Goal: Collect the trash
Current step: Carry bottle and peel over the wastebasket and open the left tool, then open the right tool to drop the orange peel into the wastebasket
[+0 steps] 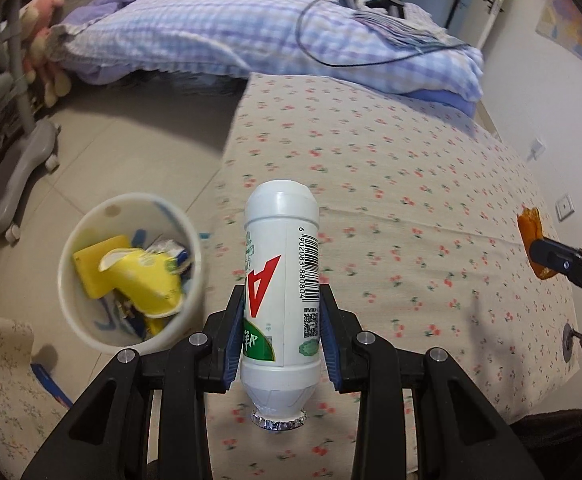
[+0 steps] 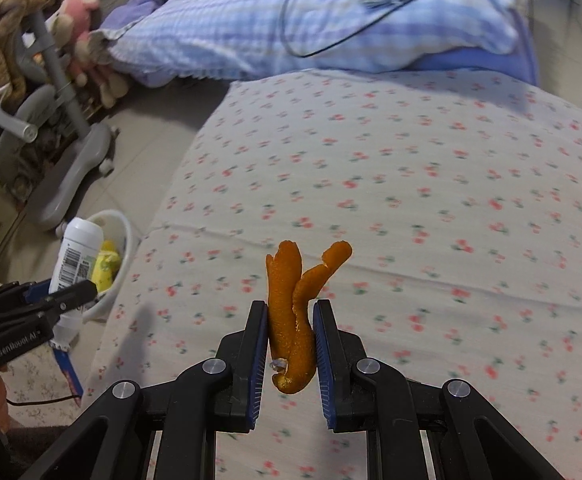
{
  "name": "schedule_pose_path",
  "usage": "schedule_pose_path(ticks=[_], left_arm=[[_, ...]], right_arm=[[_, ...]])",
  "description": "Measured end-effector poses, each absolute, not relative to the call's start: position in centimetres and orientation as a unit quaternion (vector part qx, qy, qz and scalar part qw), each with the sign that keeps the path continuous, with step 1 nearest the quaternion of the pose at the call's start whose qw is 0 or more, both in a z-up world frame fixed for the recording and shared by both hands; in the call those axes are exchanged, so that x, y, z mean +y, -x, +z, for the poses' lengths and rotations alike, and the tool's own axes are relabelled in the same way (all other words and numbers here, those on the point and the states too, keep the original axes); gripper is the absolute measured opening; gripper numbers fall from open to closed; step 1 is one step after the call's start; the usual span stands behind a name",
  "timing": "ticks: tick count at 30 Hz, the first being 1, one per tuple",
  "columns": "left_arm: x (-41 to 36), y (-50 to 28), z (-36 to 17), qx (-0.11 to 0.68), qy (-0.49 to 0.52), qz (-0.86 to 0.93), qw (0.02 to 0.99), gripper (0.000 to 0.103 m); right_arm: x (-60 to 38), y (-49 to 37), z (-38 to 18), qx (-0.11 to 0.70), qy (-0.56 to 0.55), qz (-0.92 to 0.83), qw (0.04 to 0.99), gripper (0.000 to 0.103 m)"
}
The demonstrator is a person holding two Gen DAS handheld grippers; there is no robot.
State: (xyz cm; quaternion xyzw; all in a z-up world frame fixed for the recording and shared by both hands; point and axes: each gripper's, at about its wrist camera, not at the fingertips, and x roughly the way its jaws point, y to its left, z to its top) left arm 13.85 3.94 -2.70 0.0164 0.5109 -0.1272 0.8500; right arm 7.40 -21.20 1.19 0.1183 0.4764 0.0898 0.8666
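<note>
- Jaws of the left gripper (image 1: 281, 330) clamp a white bottle (image 1: 281, 276) at mid-body, above the bed's (image 1: 411, 160) left edge, beside the floor bin (image 1: 75, 312).
- Jaws of the right gripper (image 2: 291, 344) pinch a curled orange peel (image 2: 293, 320) above the bed.
- Bottle looks light, stiff and slick: mid-body suits it. Peel looks limp and light: hold its thick end.
</note>
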Motion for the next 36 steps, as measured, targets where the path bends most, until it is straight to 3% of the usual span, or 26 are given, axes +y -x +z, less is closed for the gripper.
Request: schedule_pose_path(ticks=[13,22,26,36], left_arm=[[16.4,-16.6,-5.1,0.527,0.069,-0.018,0.847,0.036],[19.1,-19.2,-7.4,0.530,0.097,0.013,0.842,0.038],[19.7,-19.4,-7.6,0.533,0.104,0.028,0.839,0.076],[22.6,-17.4,-6.8,0.540,0.077,0.067,0.836,0.080]], right_arm=[[-14.5,-10.3,-0.3,0.492,-0.093,0.128,0.856,0.020],[-10.5,-12.4,-0.9,0.491,-0.088,0.153,0.853,0.020],[-8.6,-13.3,-1.1,0.489,-0.084,0.167,0.852,0.020],[-3.0,-16.1,-2.5,0.489,-0.075,0.208,0.844,0.020]])
